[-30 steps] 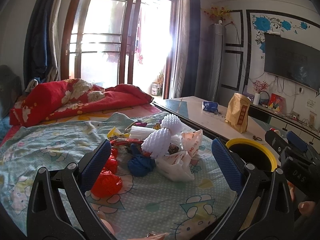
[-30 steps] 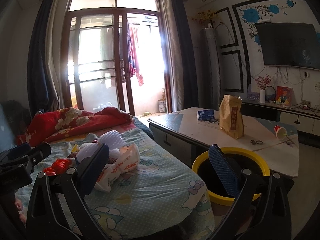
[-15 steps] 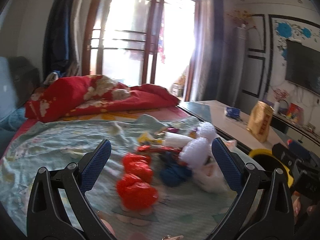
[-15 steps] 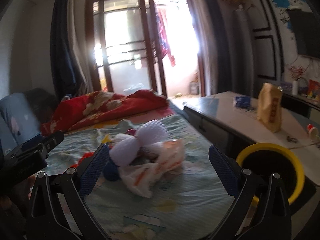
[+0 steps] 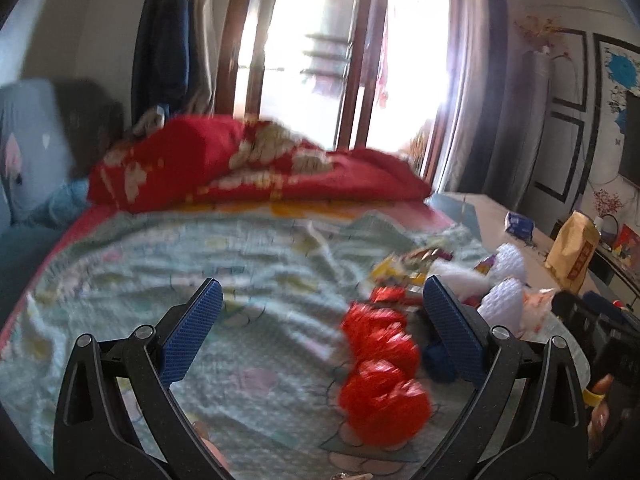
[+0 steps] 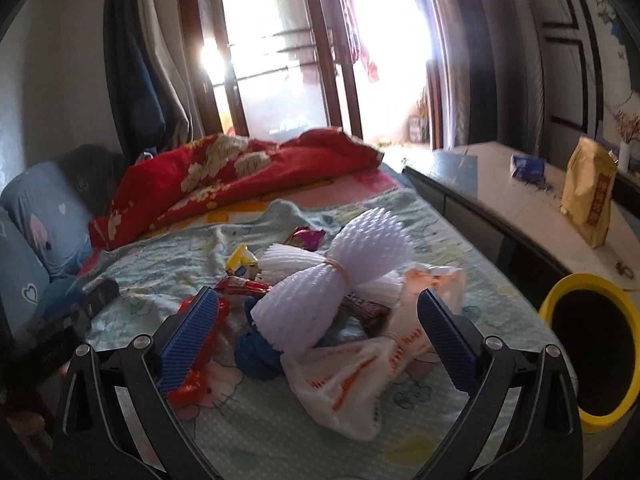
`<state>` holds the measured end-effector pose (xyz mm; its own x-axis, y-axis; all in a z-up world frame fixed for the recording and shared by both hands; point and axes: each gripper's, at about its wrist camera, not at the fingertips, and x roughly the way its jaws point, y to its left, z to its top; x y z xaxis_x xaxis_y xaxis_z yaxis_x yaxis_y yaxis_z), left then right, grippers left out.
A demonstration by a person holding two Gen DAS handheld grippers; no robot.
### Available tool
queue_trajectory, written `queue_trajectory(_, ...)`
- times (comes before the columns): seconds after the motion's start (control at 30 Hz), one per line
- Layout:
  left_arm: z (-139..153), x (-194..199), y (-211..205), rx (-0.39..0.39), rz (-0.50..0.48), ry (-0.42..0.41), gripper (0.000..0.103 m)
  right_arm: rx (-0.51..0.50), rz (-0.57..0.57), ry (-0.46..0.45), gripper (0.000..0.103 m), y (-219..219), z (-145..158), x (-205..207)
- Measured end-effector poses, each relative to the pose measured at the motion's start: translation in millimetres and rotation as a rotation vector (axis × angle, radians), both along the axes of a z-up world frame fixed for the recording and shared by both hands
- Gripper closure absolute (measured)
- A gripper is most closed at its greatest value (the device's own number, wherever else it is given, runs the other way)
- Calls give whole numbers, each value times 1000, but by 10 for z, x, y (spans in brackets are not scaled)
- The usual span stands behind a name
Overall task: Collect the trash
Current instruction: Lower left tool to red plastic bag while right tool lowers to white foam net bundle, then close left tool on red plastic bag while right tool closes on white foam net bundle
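A home bedroom: bed point(image 6: 280, 432), red quilt point(image 6: 240, 176), curtained window point(image 6: 280, 48).

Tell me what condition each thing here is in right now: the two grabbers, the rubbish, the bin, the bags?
Left gripper: open, empty, above the bedsheet.
Right gripper: open, empty, facing the pile.
White foam net: tied at its middle, lying on the pile.
White plastic bag: crumpled, on the bed.
Red wrappers: crumpled, blurred.
Yellow-rimmed bin: upright, open, beside the bed.
Paper bag: standing on the table.

bedsheet point(image 5: 168, 264) left: open | trash pile point(image 6: 328, 304) right: crowded
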<state>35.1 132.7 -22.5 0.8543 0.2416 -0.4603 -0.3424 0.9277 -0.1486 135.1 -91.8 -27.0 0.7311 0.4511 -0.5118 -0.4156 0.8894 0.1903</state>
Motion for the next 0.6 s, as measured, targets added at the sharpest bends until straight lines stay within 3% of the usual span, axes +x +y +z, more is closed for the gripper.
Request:
queue_trajectory(0.17,-223,81,117,-95,-118,52,11,17,1,89,8,129,-99,275)
queue_trajectory(0.27,-320,134,64,-122,-171,94,11,21,1,125,22,178,-146,387)
queue_trajectory(0.33,-392,187,28,-147,-200,125,11,32,6,162,25,203,-187,450)
queue_trajectory(0.47,-495,216,-78,-180,-250,172,11,58,19,231,49,195,-294,501)
queue_trajectory(0.5,-509,222,-114,-176,-263,182,14,64,26,239,56,190,-309,500)
queue_trajectory(0.6,-534,245,-198,-175,-298,204,32,73,32,227,64,166,-308,449)
